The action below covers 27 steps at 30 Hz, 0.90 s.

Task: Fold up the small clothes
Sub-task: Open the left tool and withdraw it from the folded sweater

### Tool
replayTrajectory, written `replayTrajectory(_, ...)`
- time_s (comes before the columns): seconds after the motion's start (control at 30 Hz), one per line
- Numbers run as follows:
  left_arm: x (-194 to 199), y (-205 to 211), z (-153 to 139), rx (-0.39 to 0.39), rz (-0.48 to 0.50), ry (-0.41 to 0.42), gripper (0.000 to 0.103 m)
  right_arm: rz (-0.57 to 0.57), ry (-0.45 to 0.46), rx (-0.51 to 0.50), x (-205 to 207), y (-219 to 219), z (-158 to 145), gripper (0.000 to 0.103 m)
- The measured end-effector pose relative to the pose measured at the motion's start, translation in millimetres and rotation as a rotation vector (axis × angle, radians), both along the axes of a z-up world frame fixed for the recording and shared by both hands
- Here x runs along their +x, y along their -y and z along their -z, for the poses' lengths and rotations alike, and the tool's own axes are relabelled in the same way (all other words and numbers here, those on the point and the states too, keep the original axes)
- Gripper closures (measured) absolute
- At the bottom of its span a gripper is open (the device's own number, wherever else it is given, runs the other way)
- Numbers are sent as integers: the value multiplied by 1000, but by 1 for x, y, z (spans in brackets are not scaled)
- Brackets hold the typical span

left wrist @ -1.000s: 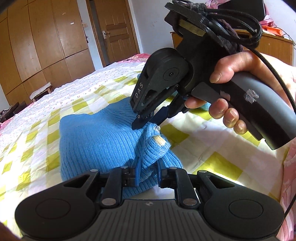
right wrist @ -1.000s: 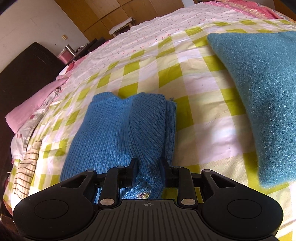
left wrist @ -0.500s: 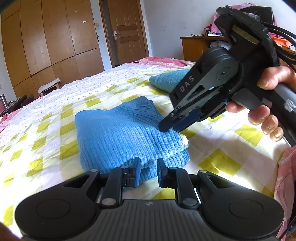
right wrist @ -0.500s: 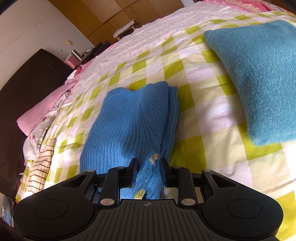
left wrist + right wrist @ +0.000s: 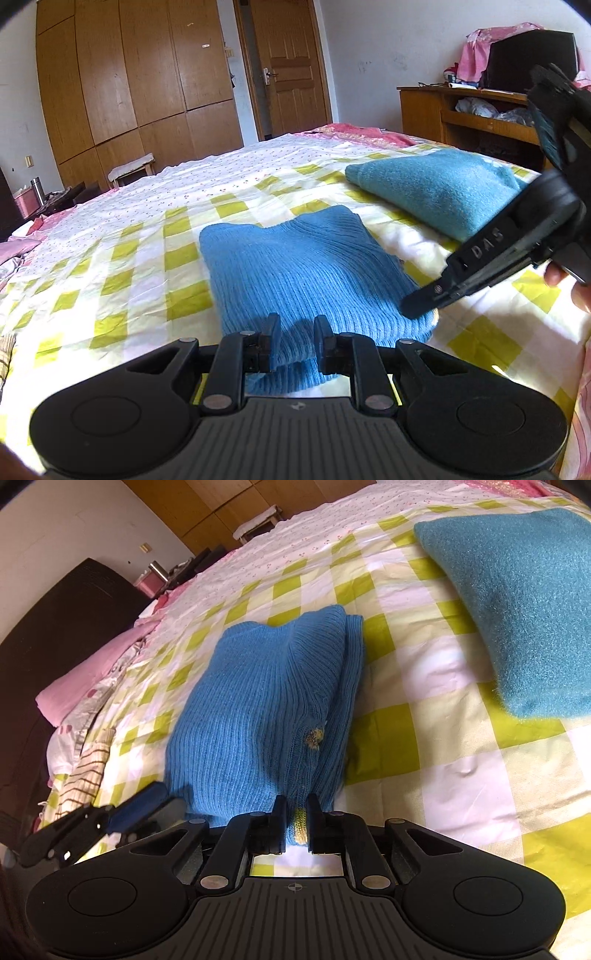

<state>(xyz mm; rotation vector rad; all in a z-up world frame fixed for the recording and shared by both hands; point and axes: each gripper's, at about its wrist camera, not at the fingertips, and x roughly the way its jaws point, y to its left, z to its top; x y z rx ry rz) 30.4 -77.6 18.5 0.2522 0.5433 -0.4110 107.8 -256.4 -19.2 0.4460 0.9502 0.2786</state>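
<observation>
A folded blue ribbed knit sweater (image 5: 306, 266) lies on the bed's yellow-and-white checked sheet (image 5: 147, 258), its near edge just in front of both grippers. The left gripper (image 5: 295, 343) sits low at that near edge with its 2 fingers parted and the folded hem lying in the gap between them; the pads do not appear to press the knit, so the claw reads as open. The right gripper (image 5: 294, 821) has its fingers drawn close together on a narrow strip of the sweater's near edge where yellow trim shows, pinching it. In the left wrist view the right gripper's dark fingers rest on the sweater's near right corner. A small yellow patch (image 5: 314, 737) marks the sweater's upper layer. A folded teal fleece garment (image 5: 517, 602) lies apart on the sheet, farther along the bed.
</observation>
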Motion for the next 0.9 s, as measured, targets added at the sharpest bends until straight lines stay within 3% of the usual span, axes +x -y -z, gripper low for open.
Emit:
replayTrajectory(0.2,26,4,9,-2,-39,-47,78,-31,-27,-23,-5,-4,11,94)
replayTrajectory(0.5,25,3,2,26,-29,-45,77,-63,45,-8,-13,-1,-14,89)
replayTrajectory(0.77,32,0,-22,-1,-54,-5,77,23,132,51,-8,18,-36,83)
replayTrajectory(0.9,40,4,-28,6,-55,18,74,70,149,24,1,24,-37,83)
